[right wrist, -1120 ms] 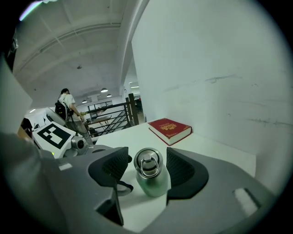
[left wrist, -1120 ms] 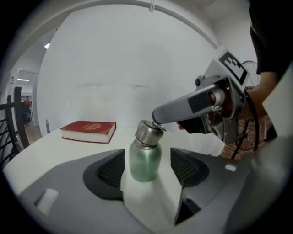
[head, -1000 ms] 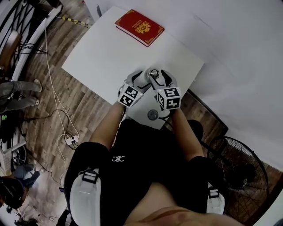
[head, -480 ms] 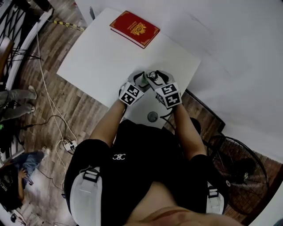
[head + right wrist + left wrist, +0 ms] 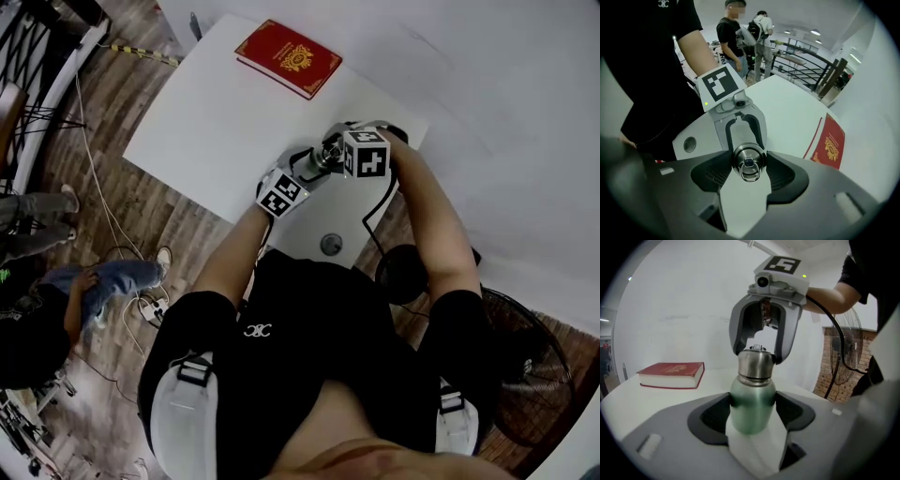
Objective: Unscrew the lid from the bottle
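White table (image 5: 216, 122) below us carries a red book (image 5: 289, 58) near its far edge. Left gripper view: our left tool (image 5: 752, 414) clamps the green bottle (image 5: 751, 394) by its body, above the table. Right gripper view: our right tool (image 5: 748, 177) pinches the steel lid (image 5: 748, 158).

Looking straight down the right gripper (image 5: 748, 174), its two dark pads (image 5: 711, 174) sit tight against either side of the steel lid (image 5: 748, 159), carry ring facing the camera. The bottle itself is hidden beneath the lid. Just beyond, the left gripper (image 5: 744, 136) comes in from the far side, marker cube (image 5: 719, 84) up top, a bare forearm (image 5: 698, 51) behind it. The white table (image 5: 787, 103) spreads out below, with a red book (image 5: 828, 143) lying flat at the right. In the background, two people (image 5: 729, 33) stand near a railing (image 5: 806, 68).
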Available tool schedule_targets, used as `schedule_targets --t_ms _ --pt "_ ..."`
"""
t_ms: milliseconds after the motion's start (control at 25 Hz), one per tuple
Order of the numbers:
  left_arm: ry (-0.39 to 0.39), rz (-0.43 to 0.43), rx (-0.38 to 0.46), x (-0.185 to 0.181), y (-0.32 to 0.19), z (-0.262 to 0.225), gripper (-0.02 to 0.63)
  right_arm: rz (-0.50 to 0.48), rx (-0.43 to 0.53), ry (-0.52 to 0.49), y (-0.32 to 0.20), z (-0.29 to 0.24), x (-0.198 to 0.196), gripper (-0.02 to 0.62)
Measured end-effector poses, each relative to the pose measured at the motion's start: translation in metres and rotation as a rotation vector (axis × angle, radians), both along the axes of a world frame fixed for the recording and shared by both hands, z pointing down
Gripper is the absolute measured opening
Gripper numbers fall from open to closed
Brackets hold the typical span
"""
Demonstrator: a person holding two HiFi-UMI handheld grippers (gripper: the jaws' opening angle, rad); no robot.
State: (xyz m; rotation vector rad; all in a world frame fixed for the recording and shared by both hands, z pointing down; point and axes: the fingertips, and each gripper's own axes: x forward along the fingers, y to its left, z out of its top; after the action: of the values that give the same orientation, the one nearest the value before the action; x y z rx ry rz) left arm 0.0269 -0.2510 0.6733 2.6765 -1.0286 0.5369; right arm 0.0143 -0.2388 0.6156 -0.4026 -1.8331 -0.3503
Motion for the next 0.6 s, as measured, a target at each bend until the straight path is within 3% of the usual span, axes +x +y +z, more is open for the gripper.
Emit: schedule_targets --t_ms 120,200,280,360,480,600 --pt "-0.003 0.015 -0.006 0.002 0.000 0.000 0.357 -0.005 0.003 0.022 0.000 -0.001 0.001 0.233" --pt "-0.006 0.023 -0.008 0.002 0.001 -0.002 0.359 0.087 -0.053 -0.048 0.007 -0.013 -0.003 0.235" --pt "-0.003 0.021 -0.005 0.001 0.002 -0.003 0.358 0.241 -0.133 -0.188 0.010 -0.037 -0.012 0.262" --pt "0.004 0.012 -0.004 0.000 0.001 -0.003 0.359 0.486 -0.169 -0.393 -0.002 -0.060 -0.017 0.262" --pt "0.007 0.005 -0.004 0.000 0.001 -0.001 0.359 0.985 -0.159 -0.711 -0.032 -0.073 -0.001 0.262" --pt "0.004 0.008 -0.002 0.000 0.001 0.000 0.359 1.373 -0.164 -0.841 -0.036 -0.056 0.026 0.261"
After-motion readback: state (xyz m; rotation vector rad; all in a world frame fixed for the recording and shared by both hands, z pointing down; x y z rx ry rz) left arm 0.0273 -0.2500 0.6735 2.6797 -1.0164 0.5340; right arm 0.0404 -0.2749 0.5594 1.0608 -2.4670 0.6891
